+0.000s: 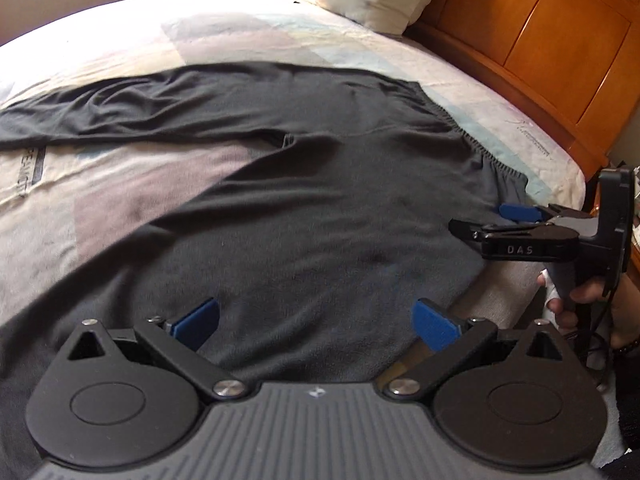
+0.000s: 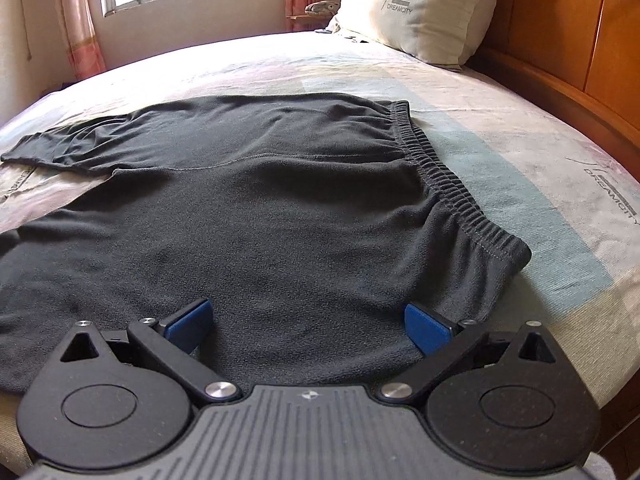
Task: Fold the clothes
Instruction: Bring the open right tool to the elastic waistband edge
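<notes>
Left wrist view shows dark grey trousers (image 1: 320, 184) spread flat on the bed (image 1: 120, 184), one leg running off to the upper left of the frame, the other leg sweeping down toward the lower left, and the gathered waistband (image 1: 488, 156) at the right. At the bottom centre the left gripper (image 1: 316, 324) hangs over the near leg with its jaws wide apart and nothing between them. At the right edge the right gripper (image 1: 492, 220) sits low by the waistband corner; the right wrist view shows its jaws spread wide too, the cloth lying between the blue pads (image 2: 424, 328) but not pinched. The step in hand looks like taking hold of the near edge for a first lengthwise fold. To do it well, each gripper probably needs to bite both layers at the edge, the right near the waistband and the left further down the leg, then lift evenly so the near leg lands squarely on the far one without dragging wrinkles.
</notes>
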A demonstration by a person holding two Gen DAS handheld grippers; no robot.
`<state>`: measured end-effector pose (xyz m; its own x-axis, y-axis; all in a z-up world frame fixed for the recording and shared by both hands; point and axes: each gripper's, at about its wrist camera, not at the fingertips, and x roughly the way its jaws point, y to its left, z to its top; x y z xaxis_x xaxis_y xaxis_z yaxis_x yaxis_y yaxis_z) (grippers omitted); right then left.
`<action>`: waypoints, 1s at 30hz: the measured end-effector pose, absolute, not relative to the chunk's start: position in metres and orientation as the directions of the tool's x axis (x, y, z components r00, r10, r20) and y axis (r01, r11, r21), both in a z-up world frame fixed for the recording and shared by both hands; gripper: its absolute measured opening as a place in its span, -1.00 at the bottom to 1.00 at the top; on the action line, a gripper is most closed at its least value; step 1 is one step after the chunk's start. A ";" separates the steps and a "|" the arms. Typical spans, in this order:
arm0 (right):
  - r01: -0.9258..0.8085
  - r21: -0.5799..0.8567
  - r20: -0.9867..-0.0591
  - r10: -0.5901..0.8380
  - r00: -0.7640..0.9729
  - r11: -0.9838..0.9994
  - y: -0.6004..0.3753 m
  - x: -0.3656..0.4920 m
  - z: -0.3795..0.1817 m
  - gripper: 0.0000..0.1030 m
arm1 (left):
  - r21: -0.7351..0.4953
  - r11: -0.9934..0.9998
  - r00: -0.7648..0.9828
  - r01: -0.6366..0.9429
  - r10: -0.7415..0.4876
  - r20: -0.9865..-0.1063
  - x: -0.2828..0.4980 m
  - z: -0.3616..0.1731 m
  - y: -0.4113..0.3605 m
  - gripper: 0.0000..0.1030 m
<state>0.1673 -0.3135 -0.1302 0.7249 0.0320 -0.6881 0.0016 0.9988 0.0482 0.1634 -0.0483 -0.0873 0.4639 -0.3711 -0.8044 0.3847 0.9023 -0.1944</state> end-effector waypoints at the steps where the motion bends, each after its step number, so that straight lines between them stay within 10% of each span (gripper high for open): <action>1: -0.002 0.049 -0.682 0.035 0.730 0.999 -0.314 0.166 -0.130 1.00 | -0.202 0.905 0.447 0.374 -0.366 -0.816 0.161 -0.092 -0.047 0.99; 13: -0.008 0.059 -0.672 0.046 0.739 0.998 -0.315 0.165 -0.124 1.00 | -0.197 0.931 0.461 0.308 -0.327 -0.825 0.155 -0.088 -0.048 0.99; 30: -0.020 0.490 -0.592 0.349 0.726 0.871 -0.406 0.207 -0.120 1.00 | -0.282 0.904 0.466 0.321 -0.410 -0.784 0.178 -0.083 -0.076 0.99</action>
